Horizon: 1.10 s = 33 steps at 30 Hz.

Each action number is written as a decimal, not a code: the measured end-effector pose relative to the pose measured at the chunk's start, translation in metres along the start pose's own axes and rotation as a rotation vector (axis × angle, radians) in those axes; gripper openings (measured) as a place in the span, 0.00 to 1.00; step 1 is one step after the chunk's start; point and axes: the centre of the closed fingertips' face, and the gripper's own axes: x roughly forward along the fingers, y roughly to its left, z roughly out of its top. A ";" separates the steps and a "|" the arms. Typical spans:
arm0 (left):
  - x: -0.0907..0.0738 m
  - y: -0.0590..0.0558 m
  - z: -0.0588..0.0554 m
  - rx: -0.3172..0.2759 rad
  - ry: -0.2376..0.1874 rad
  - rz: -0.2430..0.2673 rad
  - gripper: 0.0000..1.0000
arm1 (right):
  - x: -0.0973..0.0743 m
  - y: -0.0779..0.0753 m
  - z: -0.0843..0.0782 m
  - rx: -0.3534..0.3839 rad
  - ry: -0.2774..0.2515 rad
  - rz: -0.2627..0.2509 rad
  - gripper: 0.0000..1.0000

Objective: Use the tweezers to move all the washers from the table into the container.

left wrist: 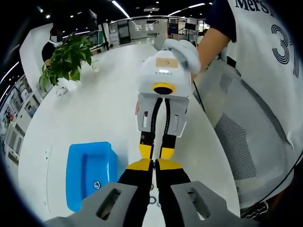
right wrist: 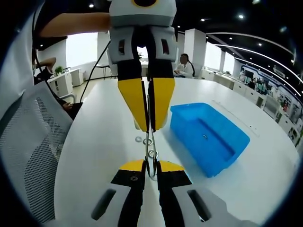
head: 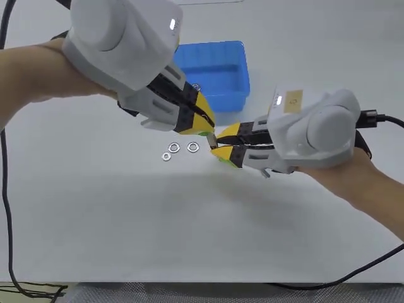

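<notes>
Grips the tweezers (right wrist: 149, 144) at one end with the left gripper (right wrist: 147, 124), apparently at the other with the right gripper (right wrist: 151, 166). Lies lengthwise from gripper to gripper, over the table (head: 126, 221), just beside three washers (head: 174, 148), blue container (head: 214, 72) near.

The white table (head: 126, 214) carried a black cable (head: 6, 208) along its left edge, and a second cable (head: 353, 271) crossed its near right corner. A leafy potted plant (left wrist: 66, 59) stood at the table's far edge. A grey mesh chair (right wrist: 28, 142) sat just beside the table. A seated person (right wrist: 184, 64) was beyond the table's far end.
</notes>
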 end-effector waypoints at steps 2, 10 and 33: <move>0.000 -0.001 0.000 0.000 0.000 -0.002 0.07 | 0.000 0.000 0.000 0.001 0.003 -0.001 0.11; 0.003 -0.003 0.004 -0.007 -0.010 -0.012 0.07 | 0.000 0.004 -0.001 -0.013 0.016 0.008 0.14; 0.001 -0.003 0.013 -0.025 -0.031 -0.019 0.07 | -0.004 0.000 0.005 0.010 0.010 0.006 0.10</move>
